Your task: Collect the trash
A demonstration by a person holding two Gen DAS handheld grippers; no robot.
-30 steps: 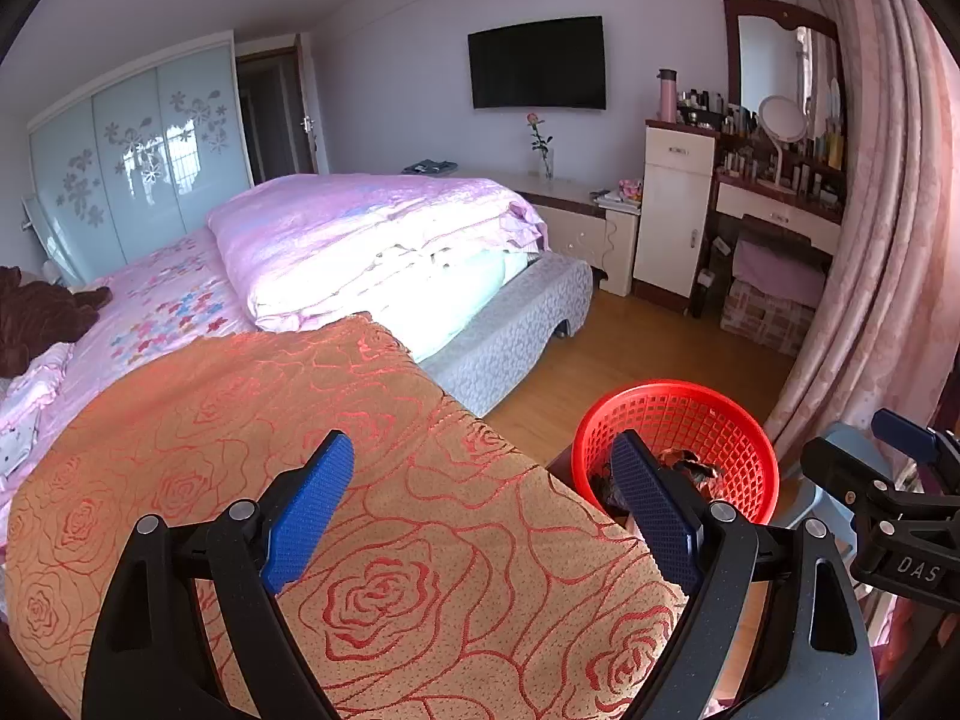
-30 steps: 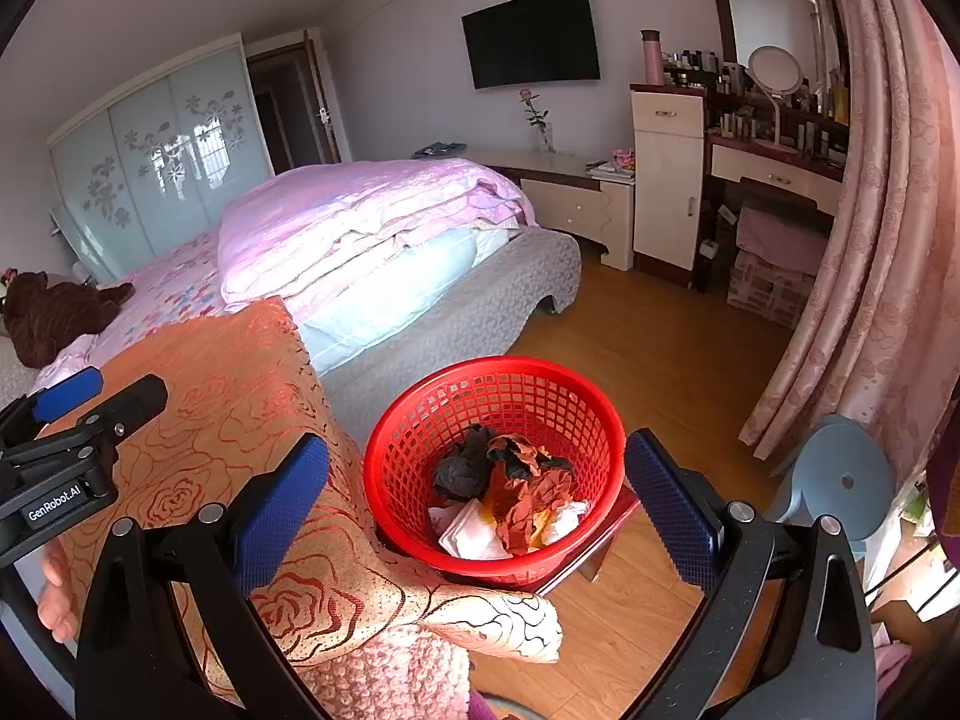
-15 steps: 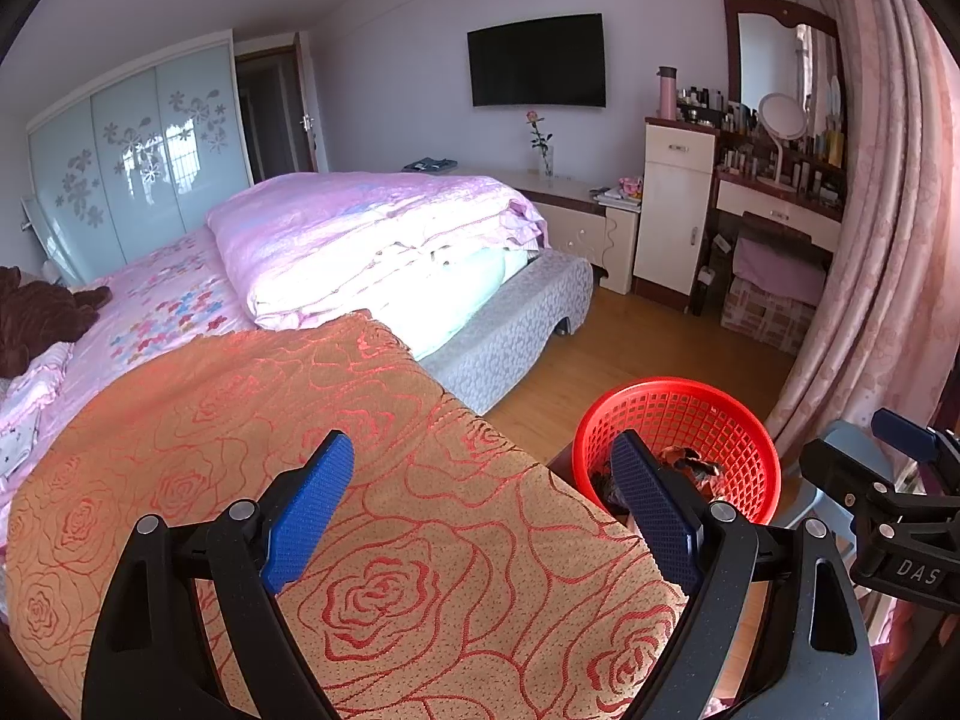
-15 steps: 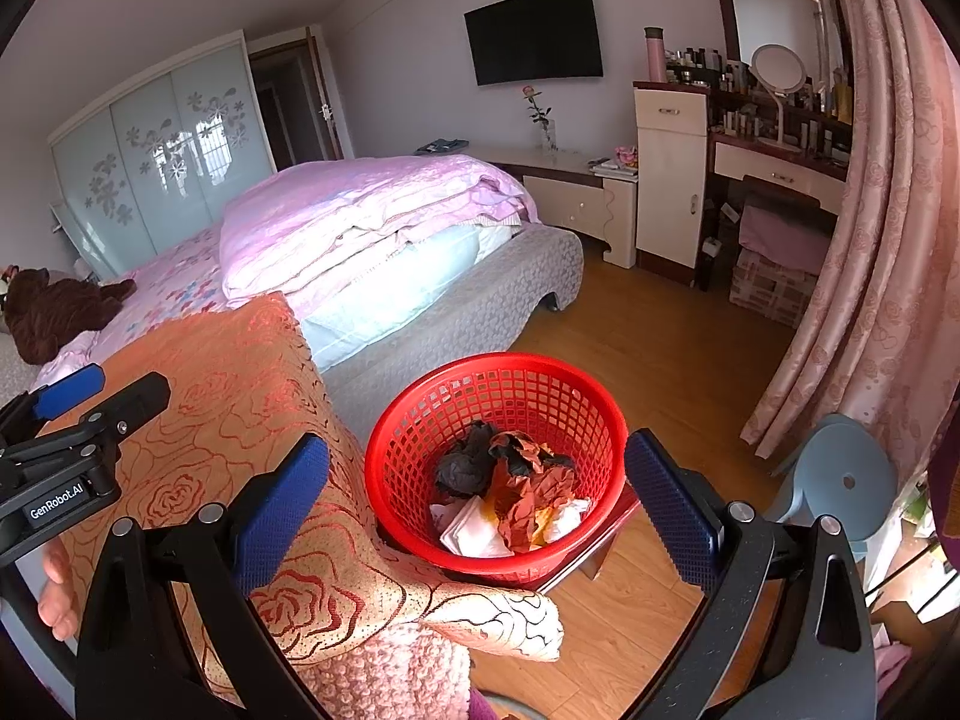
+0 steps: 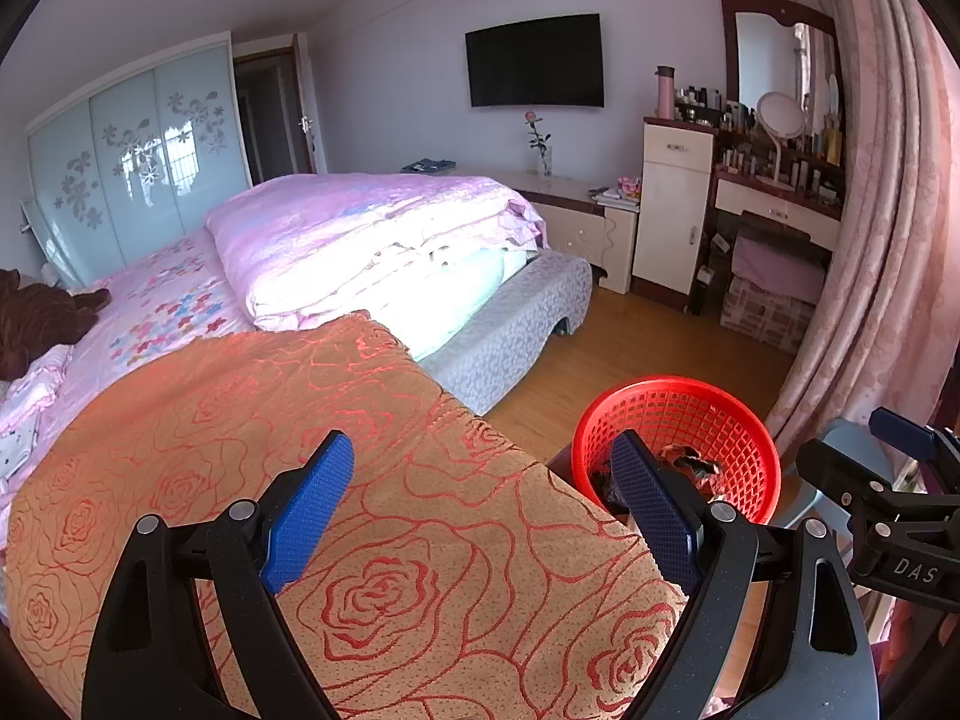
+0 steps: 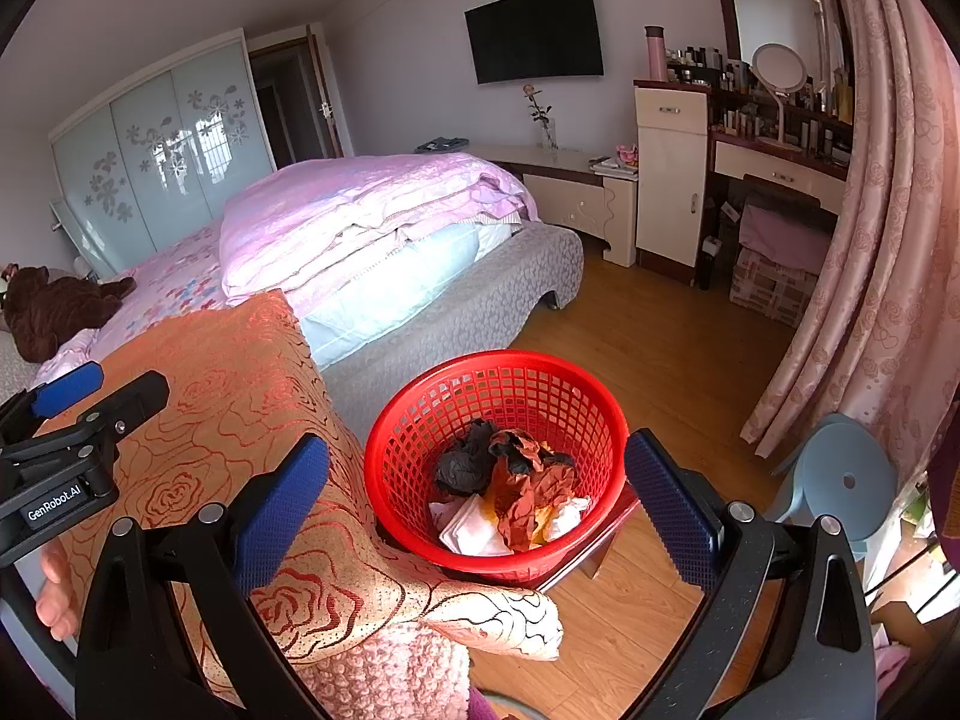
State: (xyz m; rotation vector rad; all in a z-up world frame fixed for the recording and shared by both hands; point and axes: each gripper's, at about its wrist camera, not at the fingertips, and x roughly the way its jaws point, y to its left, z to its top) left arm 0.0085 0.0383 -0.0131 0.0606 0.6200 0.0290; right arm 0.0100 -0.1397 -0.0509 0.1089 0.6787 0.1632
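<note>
Right wrist view: the right tongs (image 6: pixel 477 501) stand released, blue pads wide apart and holding nothing, framing a red mesh basket (image 6: pixel 414 414) from above. The basket rests on a low reddish stand (image 6: pixel 591 561) on the wooden floor (image 6: pixel 654 336), just beside the hanging edge of an orange rose-patterned blanket (image 6: pixel 240 384). Inside the basket lies the collected trash (image 6: pixel 510 486): crumpled black, rust-brown and white paper pieces. At the lower left, fingers of the person's hand (image 6: pixel 54 597) show beneath the body of the left tongs (image 6: pixel 84 414). A pale blue stool (image 6: pixel 840 480) stands to the right of the basket, near the pink curtain (image 6: pixel 888 240).

Left wrist view: the left tongs (image 5: pixel 480 501) are likewise released and empty, poised above the blanket (image 5: pixel 360 480); their right pad overlaps the near rim of the basket (image 5: pixel 720 420), in which part of the trash (image 5: pixel 690 459) is visible. The right tongs (image 5: pixel 888 480) enter at the right edge.

Farther back, in both views, a folded pink quilt (image 5: pixel 372 234) lies on the bed (image 5: pixel 522 324), and a brown plush toy (image 6: pixel 54 306) sits at its left side. Against the far wall stand a low cabinet (image 5: pixel 570 210) bearing a rose in a vase (image 5: pixel 540 144), a dressing table (image 5: pixel 780 198) with a round mirror (image 5: pixel 780 117), a wall-mounted television (image 5: pixel 534 60) and a sliding-door wardrobe (image 5: pixel 138 150).
</note>
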